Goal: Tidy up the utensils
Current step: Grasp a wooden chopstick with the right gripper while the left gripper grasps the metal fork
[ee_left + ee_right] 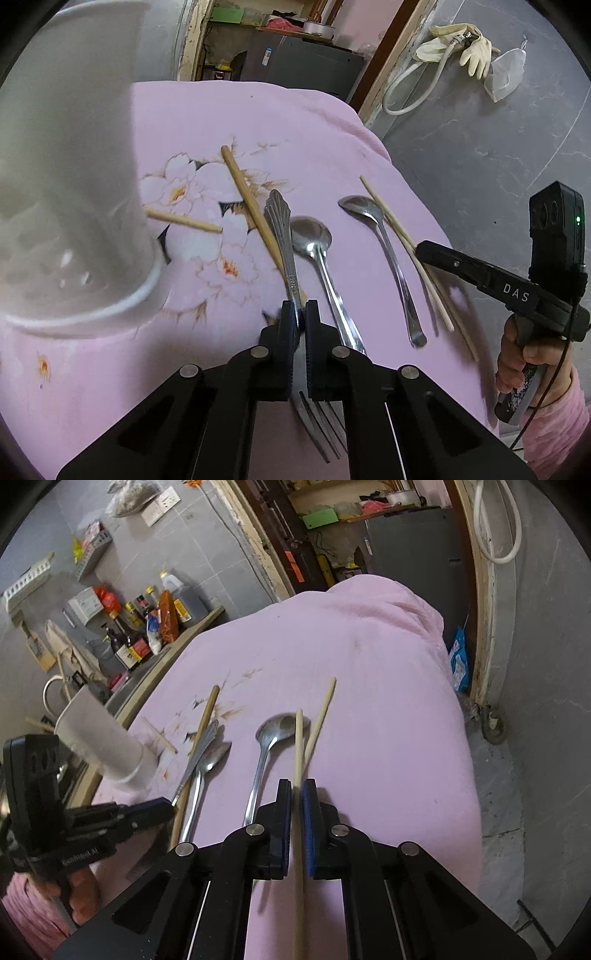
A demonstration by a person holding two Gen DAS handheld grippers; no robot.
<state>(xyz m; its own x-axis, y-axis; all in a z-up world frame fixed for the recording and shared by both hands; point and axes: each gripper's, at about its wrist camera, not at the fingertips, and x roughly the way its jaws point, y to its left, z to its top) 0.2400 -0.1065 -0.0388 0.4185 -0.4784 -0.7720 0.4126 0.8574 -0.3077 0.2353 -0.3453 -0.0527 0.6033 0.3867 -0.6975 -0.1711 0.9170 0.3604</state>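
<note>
On the pink cloth (332, 122), the left gripper (300, 314) is pitched steeply downward with its jaws clamped on the handle of a fork (282, 236), whose tines are seen below the pads at 6 o'clock. At 3 o'clock in the left wrist view, the right gripper (296, 792) is held by a hand (517, 362) in a pink sleeve, likewise tilted down and closed on one chopstick (298, 746), a second chopstick (320, 716) being crossed just beside it. Two spoons (314, 240) are laid between the grippers, and a white cup (70, 184) is seen at 9 o'clock.
</note>
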